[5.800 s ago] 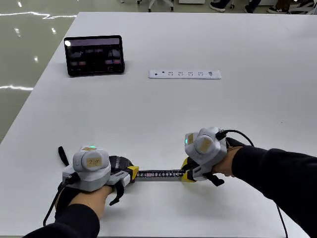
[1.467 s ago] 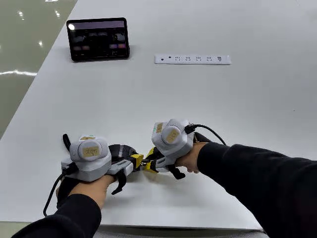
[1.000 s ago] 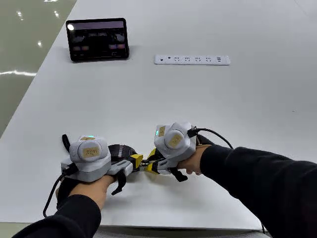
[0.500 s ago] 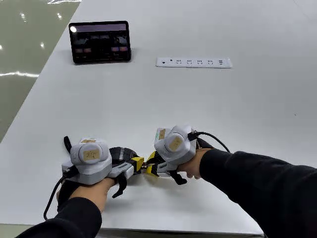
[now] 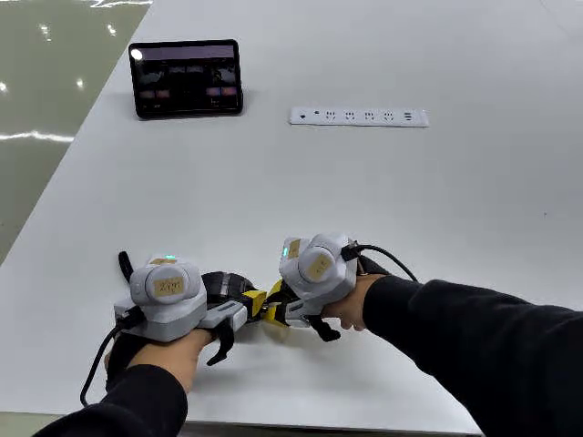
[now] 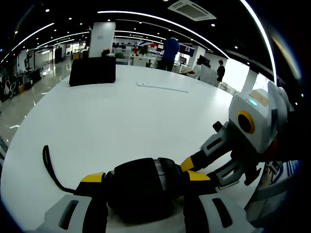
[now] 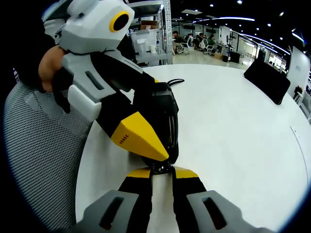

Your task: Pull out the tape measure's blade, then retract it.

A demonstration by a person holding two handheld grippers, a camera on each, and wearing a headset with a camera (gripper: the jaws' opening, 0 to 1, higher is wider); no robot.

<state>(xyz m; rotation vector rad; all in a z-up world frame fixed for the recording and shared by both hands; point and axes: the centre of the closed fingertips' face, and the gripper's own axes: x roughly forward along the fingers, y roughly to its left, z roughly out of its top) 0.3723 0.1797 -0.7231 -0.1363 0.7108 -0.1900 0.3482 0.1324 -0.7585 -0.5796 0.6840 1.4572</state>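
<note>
The black tape measure (image 5: 223, 284) lies near the table's front edge, and my left gripper (image 5: 239, 297) is shut on its case. In the left gripper view the case (image 6: 146, 187) fills the gap between the yellow-tipped fingers (image 6: 92, 177). My right gripper (image 5: 273, 314) is right up against the case from the right. In the right gripper view its jaws (image 7: 163, 174) pinch the blade's end hook, with the case (image 7: 163, 121) just beyond. Almost no blade shows between hook and case. The case's black strap (image 5: 124, 265) trails to the left.
A dark tablet (image 5: 186, 77) stands at the back left of the white table (image 5: 364, 200), and a white power strip (image 5: 359, 116) lies at the back middle. The table's left edge (image 5: 55, 173) drops to a glossy floor. A cable (image 5: 387, 257) runs from the right gripper.
Earlier a stretch of blade spanned the gap between the grippers. My right gripper has moved left to the case and the blade has gone back in. The left gripper has held still.
</note>
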